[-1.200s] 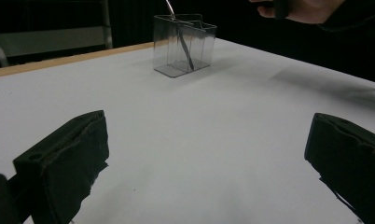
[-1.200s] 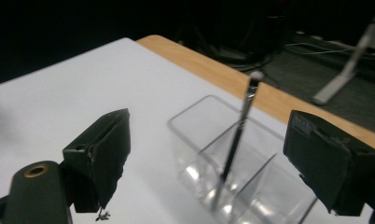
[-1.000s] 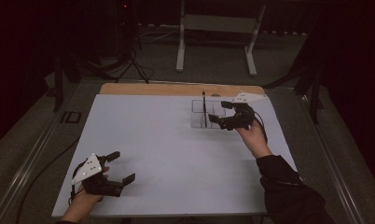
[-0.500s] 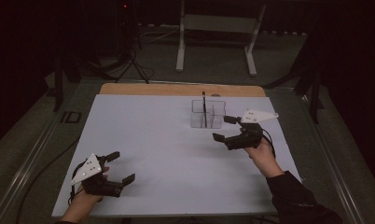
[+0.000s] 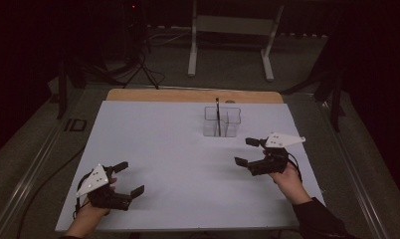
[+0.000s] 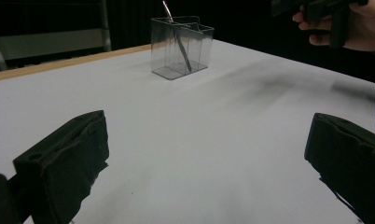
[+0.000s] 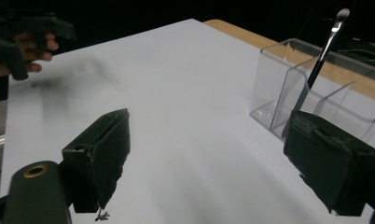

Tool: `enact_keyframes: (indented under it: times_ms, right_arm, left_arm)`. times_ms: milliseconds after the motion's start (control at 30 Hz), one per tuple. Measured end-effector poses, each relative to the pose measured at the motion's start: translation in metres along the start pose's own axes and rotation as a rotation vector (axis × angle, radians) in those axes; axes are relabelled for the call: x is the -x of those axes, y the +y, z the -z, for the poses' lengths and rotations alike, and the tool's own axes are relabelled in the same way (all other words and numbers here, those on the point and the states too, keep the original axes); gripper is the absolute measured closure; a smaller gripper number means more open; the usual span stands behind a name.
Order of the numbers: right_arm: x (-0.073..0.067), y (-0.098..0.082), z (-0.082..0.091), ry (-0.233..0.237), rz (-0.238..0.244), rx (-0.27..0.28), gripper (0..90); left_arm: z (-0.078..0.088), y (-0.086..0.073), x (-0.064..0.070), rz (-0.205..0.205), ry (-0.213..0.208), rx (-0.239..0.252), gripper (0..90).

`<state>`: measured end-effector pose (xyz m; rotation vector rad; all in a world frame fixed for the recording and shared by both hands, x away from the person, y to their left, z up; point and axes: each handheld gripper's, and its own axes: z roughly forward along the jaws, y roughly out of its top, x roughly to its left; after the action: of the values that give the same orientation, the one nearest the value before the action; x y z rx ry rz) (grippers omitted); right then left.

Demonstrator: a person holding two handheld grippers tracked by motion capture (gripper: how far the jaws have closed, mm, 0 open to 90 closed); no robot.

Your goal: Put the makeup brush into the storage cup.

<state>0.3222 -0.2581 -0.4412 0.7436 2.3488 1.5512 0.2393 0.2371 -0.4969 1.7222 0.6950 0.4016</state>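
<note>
A clear plastic organiser (image 5: 222, 121) with several compartments stands on the white table (image 5: 168, 149), right of centre and towards the back. A thin dark brush (image 5: 217, 115) leans upright in it, and the same brush (image 7: 322, 55) rises beside my right jaw in the right gripper view. My right gripper (image 5: 248, 152) hovers open at the right side, in front of the organiser (image 7: 311, 88), nothing between its jaws. My left gripper (image 5: 128, 178) rests open near the front left corner. In the left gripper view the organiser (image 6: 181, 46) stands far ahead.
A wooden strip (image 5: 193, 95) runs along the table's far edge. Behind it a metal stand (image 5: 233, 30) and tripod legs (image 5: 138, 64) stand on the dark floor. A small dark object (image 5: 74, 124) lies off the table's left side.
My right gripper has drawn back from the organiser towards the front right and is open. The brush stays in the organiser. The left gripper has not moved.
</note>
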Motion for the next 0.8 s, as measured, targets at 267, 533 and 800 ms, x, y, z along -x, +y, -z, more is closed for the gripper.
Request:
enact_keyframes:
  times_ms: [267,533,800]
  right_arm:
    - [0.001,-0.018,0.020,-0.003,-0.017,0.009,14.2]
    - [0.001,-0.038,0.033,-0.005,-0.034,-0.008,14.2]
    - [-0.002,-0.057,0.039,0.005,-0.035,-0.025,14.3]
  left_arm:
    - [0.000,0.000,0.000,0.001,0.000,0.001,0.6]
    - [0.000,0.000,0.000,0.003,0.000,0.001,0.6]
    - [0.000,0.000,0.000,0.004,-0.001,0.003,0.6]
